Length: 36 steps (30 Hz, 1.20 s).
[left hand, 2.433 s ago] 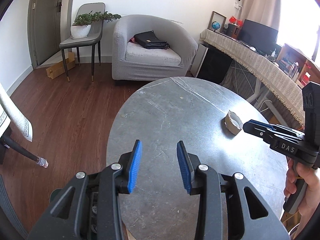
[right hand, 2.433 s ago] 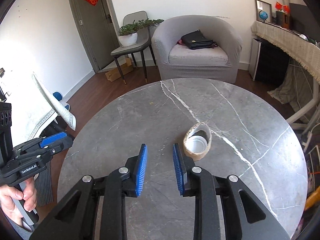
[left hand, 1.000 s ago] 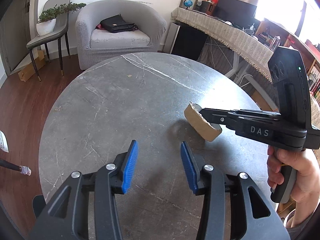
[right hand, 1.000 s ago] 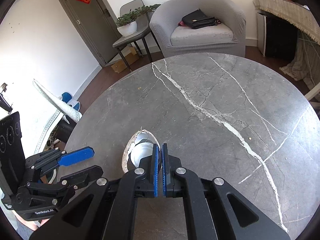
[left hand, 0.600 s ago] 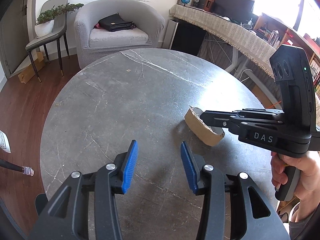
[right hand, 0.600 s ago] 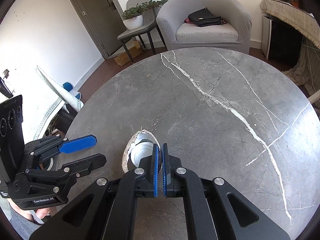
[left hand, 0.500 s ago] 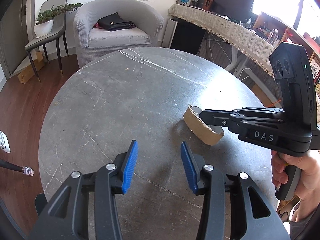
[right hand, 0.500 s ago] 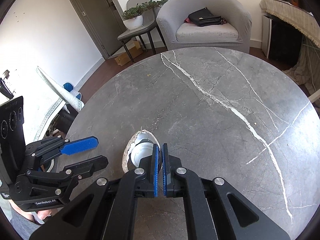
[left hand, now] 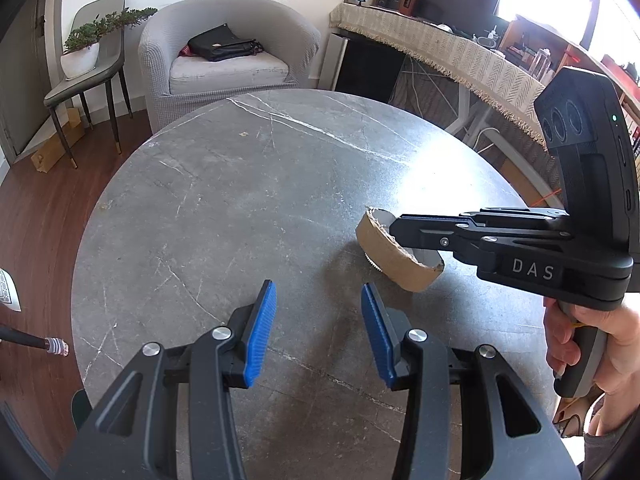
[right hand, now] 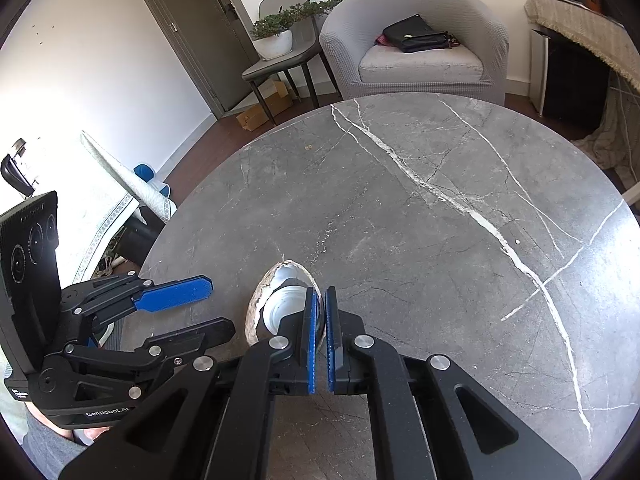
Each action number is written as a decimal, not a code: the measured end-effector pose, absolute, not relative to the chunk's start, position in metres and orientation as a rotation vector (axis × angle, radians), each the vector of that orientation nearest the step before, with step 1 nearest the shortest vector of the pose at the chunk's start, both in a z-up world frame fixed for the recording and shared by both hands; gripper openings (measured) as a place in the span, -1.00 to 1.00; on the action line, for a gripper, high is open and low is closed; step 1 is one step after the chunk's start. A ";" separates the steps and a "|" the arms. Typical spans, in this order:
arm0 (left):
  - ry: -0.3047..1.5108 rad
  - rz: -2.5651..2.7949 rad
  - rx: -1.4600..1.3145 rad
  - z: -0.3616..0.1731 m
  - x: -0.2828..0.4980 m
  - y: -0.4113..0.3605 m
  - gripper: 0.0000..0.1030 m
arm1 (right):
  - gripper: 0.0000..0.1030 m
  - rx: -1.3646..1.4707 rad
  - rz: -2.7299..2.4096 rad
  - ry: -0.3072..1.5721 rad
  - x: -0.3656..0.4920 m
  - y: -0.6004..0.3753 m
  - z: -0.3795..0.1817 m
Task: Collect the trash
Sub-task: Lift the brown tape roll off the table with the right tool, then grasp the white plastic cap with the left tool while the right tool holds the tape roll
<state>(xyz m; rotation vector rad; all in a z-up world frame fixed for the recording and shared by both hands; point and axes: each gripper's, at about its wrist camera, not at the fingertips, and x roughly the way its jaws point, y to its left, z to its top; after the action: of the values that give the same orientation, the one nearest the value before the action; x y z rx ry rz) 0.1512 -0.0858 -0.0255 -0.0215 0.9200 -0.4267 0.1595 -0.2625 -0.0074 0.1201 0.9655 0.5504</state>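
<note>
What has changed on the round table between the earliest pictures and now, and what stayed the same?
The right gripper moved forward to the torn paper cup, closed on its rim, and now holds it raised and tilted nearer the left gripper. Earlier the cup stood free on the grey table. The left gripper stayed open and empty throughout. In the last second, nothing visibly moved.

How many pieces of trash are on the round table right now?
1: a torn paper cup, pinched by its rim in the right gripper near the table's right edge. The grippers hide the table's near edge, so something could lie there.
</note>
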 end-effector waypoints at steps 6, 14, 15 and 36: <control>0.924 -0.438 -0.023 -0.025 0.149 -0.084 -0.08 | -0.70 0.161 0.599 0.977 0.160 -0.258 -0.008; 0.925 -0.445 -0.005 -0.025 0.147 -0.086 -0.08 | -0.63 0.127 0.577 0.953 0.158 -0.252 -0.003; 0.925 -0.447 -0.004 -0.025 0.146 -0.087 -0.08 | -0.63 0.125 0.571 0.947 0.158 -0.252 -0.001; 0.920 -0.480 -0.004 -0.024 0.146 -0.104 -0.07 | -0.96 0.199 0.554 0.897 0.159 -0.282 0.007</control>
<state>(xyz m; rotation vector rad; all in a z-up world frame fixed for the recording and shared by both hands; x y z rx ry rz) 0.1461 -0.1038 -0.0237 -0.0043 0.9196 -0.4795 0.1593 -0.2819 0.0069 0.1987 0.8970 0.5538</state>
